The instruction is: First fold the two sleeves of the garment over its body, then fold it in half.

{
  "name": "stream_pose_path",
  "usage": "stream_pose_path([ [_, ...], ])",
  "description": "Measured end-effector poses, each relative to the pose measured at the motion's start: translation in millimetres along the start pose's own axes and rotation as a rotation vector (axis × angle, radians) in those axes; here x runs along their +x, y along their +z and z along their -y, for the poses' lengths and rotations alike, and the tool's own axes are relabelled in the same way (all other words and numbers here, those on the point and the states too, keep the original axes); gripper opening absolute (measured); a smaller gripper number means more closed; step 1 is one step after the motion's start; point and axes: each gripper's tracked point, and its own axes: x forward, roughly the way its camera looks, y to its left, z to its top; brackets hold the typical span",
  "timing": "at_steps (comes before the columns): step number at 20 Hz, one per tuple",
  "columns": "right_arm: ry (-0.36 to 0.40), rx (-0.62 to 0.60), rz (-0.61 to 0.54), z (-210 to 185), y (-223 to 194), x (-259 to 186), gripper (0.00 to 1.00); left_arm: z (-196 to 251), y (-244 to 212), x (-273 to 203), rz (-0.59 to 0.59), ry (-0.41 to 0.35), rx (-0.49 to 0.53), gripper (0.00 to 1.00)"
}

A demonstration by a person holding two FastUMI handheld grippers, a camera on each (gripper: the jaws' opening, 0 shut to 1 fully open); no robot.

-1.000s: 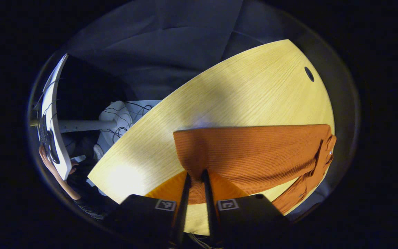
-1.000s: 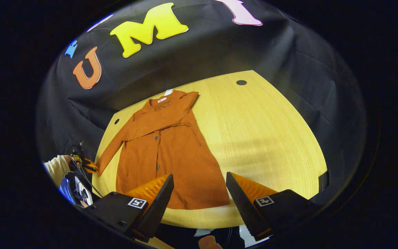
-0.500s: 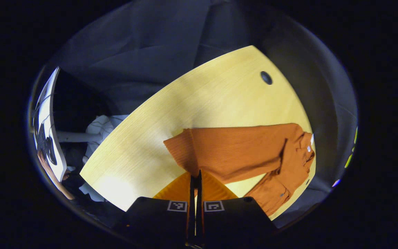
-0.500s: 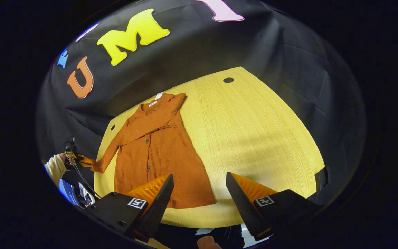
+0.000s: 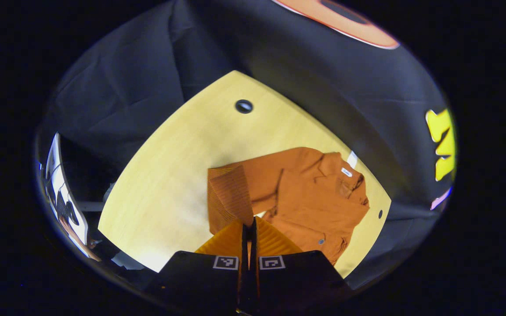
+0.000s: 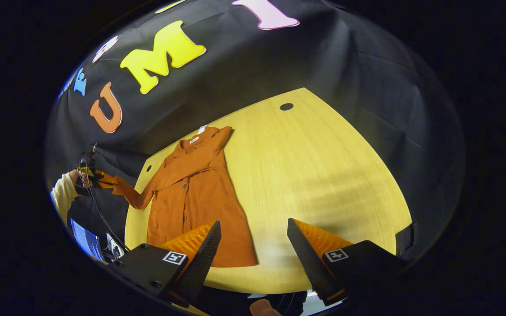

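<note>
Rust ribbed-knit garment [image 6: 200, 193] flat on pale woodgrain table [image 6: 323, 175], left hand-held gripper [image 5: 249, 228] pinching its sleeve cuff [image 5: 229, 197], right hand-held gripper [image 6: 253, 239] spread wide

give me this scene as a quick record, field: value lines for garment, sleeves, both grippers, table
garment: rust-orange ribbed button-front garment, lying flat, collar toward the booth wall
left sleeve: cuff pinched and lifted off the table
other sleeve: already folded across the chest
left gripper: shut on the cuff; also seen far off, held by a hand in a pale sleeve
right gripper: open, hovering near the hem, holding nothing
table: pale yellow wooden table
half fold: not yet done
</note>
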Motion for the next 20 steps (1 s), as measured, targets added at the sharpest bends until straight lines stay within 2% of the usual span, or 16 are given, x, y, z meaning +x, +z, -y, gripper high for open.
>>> stream_pose_path([
  [1,-0.002,0.011,0.005,8.8,2.0,-0.8,0.93,28.0,-1.9,4.0,0.003,-0.024,0.017,0.03],
  [4,-0.028,0.046,-0.004,41.8,0.4,2.9,0.97,119.1,-23.3,18.2,-0.022,-0.117,0.063,0.04],
  [9,-0.075,0.036,-0.030,81.3,3.1,-2.0,0.93,219.0,-74.9,67.5,-0.096,-0.139,0.212,0.03],
  [10,-0.085,0.030,-0.036,88.6,1.8,-5.0,0.97,231.7,-82.4,79.8,-0.109,-0.130,0.235,0.03],
  [11,-0.092,0.025,-0.042,94.5,0.9,-7.7,0.97,240.6,-89.1,90.2,-0.124,-0.120,0.258,0.03],
  [12,-0.101,0.022,-0.046,100.2,-0.6,-10.9,0.93,250.2,-97.1,102.2,-0.139,-0.109,0.274,0.03],
  [13,-0.111,0.023,-0.046,105.8,-1.1,-13.0,0.97,261.3,-105.1,112.4,-0.153,-0.111,0.286,0.03],
  [14,-0.120,0.029,-0.043,110.4,-1.4,-16.2,0.93,271.5,-110.5,122.8,-0.156,-0.114,0.294,0.03],
  [15,-0.130,0.039,-0.043,115.2,-3.2,-18.7,0.97,276.1,-113.9,134.0,-0.157,-0.102,0.302,0.04],
  [17,-0.146,0.064,-0.048,122.5,-9.6,-23.2,0.97,277.9,-121.9,152.0,-0.168,-0.071,0.303,0.06],
  [20,-0.168,0.090,-0.057,132.7,-20.1,-26.8,0.98,289.1,-132.5,166.1,-0.187,-0.079,0.291,0.11],
])
